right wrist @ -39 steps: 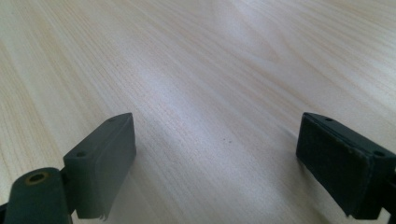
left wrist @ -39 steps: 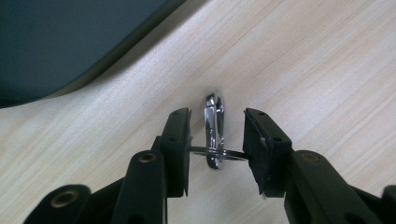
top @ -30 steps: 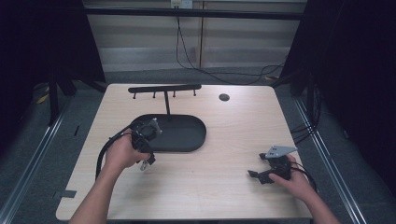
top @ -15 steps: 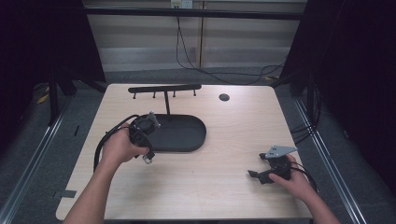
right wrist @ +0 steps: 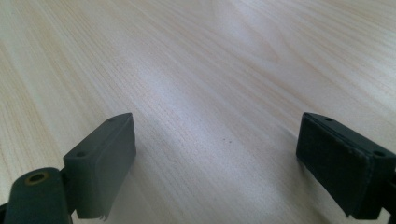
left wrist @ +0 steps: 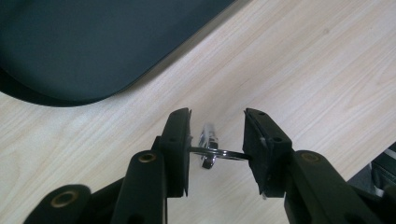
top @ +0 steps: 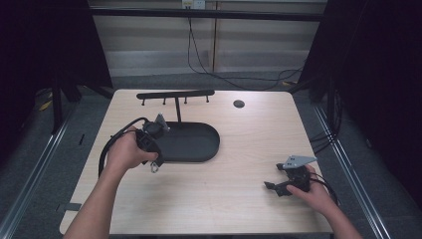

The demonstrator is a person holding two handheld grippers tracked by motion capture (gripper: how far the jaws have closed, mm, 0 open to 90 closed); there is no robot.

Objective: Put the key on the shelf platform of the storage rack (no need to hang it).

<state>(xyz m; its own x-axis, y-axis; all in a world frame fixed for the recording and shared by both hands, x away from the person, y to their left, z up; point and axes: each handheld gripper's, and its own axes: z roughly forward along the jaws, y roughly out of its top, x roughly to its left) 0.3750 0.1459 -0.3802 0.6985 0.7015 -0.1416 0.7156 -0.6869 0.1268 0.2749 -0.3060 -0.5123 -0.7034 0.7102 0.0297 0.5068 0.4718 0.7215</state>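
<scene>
**A metal ring between my left jaws, right gripper idle**

My left gripper (left wrist: 217, 140) has its two black jaws closed down on a thin metal ring (left wrist: 219, 154); the ring spans the gap edge-on, touching both pads, and a small shiny metal piece (left wrist: 208, 145) hangs on it between them. In the high view the same ring (top: 155, 167) dangles just below my left gripper (top: 152, 149), right in front of my left hand (top: 127, 152). Just beyond my jaws, up and to the left in the left gripper view, lies the rounded edge of a black oval base (left wrist: 93, 42), with bare wooden table (left wrist: 303, 70) ahead and to the right. From the high view that base (top: 191, 142) carries a thin upright post topped by a black crossbar with small pegs (top: 175, 94), standing past my left gripper. A small dark round spot (top: 239, 103) sits on the table farther off.

My right gripper (top: 279, 188) rests low near the table's near edge, well apart from the left. Its jaws stand wide apart with nothing between them; ahead of my right gripper (right wrist: 215, 158) is plain wood grain.
</scene>
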